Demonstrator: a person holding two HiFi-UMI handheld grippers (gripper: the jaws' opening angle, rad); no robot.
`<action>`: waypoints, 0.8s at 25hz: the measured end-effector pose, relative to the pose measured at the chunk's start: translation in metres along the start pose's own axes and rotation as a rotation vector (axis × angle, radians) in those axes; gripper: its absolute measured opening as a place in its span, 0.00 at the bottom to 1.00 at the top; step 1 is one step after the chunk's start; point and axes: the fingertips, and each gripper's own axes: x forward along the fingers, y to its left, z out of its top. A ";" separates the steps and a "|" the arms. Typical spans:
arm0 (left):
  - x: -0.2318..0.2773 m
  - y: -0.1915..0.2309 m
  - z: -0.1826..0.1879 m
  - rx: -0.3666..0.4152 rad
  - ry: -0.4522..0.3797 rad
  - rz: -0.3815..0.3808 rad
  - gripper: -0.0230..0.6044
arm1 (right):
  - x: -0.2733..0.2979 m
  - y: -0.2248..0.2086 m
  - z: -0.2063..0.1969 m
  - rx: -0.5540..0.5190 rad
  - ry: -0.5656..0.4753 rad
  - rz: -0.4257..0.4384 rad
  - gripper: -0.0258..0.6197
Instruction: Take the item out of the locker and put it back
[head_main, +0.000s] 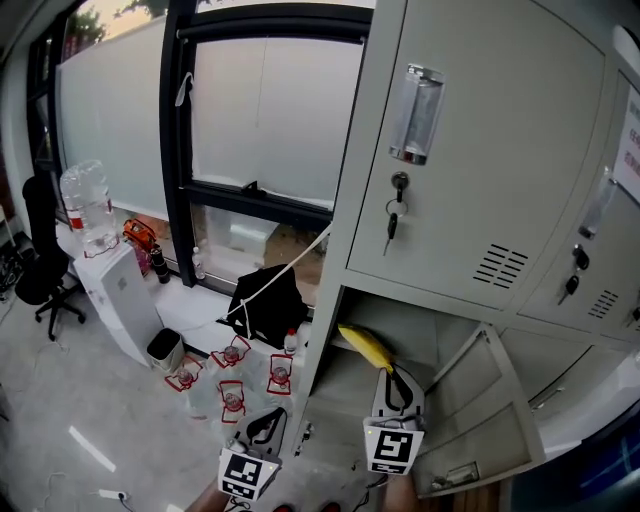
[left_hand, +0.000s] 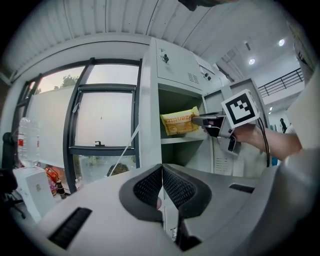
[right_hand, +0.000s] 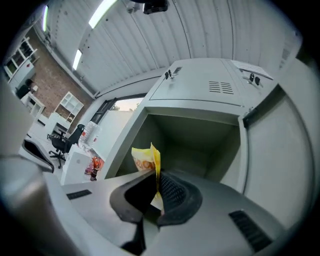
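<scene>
A yellow snack bag hangs at the mouth of the open lower locker compartment, pinched by its edge in my right gripper, which is shut on it. In the right gripper view the bag stands upright between the jaws of the right gripper, with the empty grey compartment behind it. The left gripper view shows the bag held level in front of the shelf by the right gripper. My left gripper stays low at the locker's left, its jaws shut on nothing.
The compartment's door stands swung open to the right. The upper door is closed, with keys in its lock. Left of the locker, several small bottles, a black bag and a water dispenser sit on the floor.
</scene>
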 end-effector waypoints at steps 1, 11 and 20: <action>0.000 0.002 -0.001 -0.003 0.002 0.007 0.07 | 0.007 0.001 0.001 -0.017 -0.003 0.003 0.07; -0.004 0.019 -0.012 -0.018 0.034 0.080 0.07 | 0.059 0.023 -0.011 -0.153 0.033 0.056 0.07; -0.004 0.024 -0.023 -0.033 0.056 0.108 0.07 | 0.075 0.044 -0.025 -0.257 0.075 0.083 0.07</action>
